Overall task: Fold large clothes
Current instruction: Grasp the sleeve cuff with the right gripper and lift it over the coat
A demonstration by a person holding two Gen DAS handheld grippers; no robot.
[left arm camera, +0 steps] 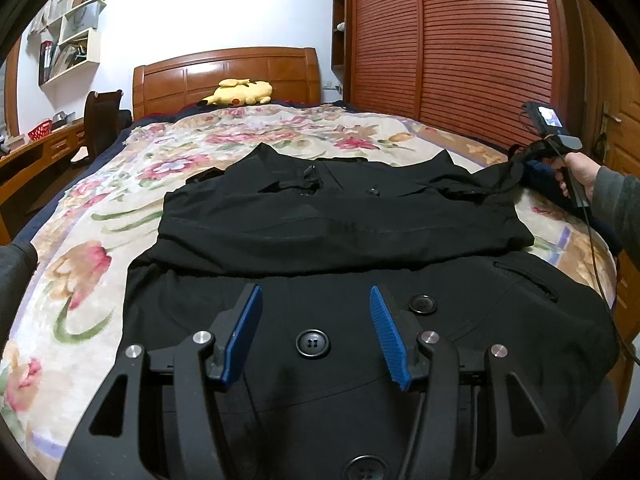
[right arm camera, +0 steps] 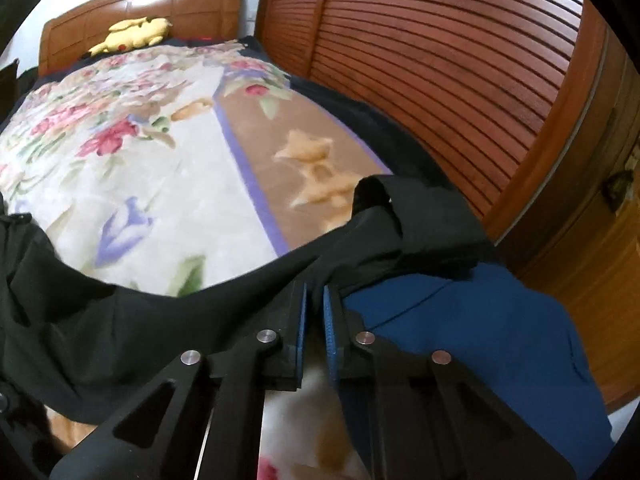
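A black coat (left arm camera: 340,220) lies button-side up on the floral bedspread (left arm camera: 120,208), with a fold across its upper half. My left gripper (left arm camera: 316,296) hovers open just above the coat's lower front, and a large black button (left arm camera: 313,343) shows between its blue pads. At the bed's right side a hand (left arm camera: 580,172) holds my right gripper (left arm camera: 520,164), which is shut on the end of the coat's sleeve (left arm camera: 492,178). In the right wrist view the right gripper (right arm camera: 315,294) has its pads nearly together, pinching black sleeve cloth (right arm camera: 400,224) that stretches left toward the coat body (right arm camera: 80,312).
A yellow plush toy (left arm camera: 240,92) lies against the wooden headboard (left arm camera: 228,72). Louvred wardrobe doors (left arm camera: 460,48) run close along the bed's right side. A desk and chair (left arm camera: 100,124) stand at the left. Blue cloth (right arm camera: 480,328) lies under the right gripper at the bed's edge.
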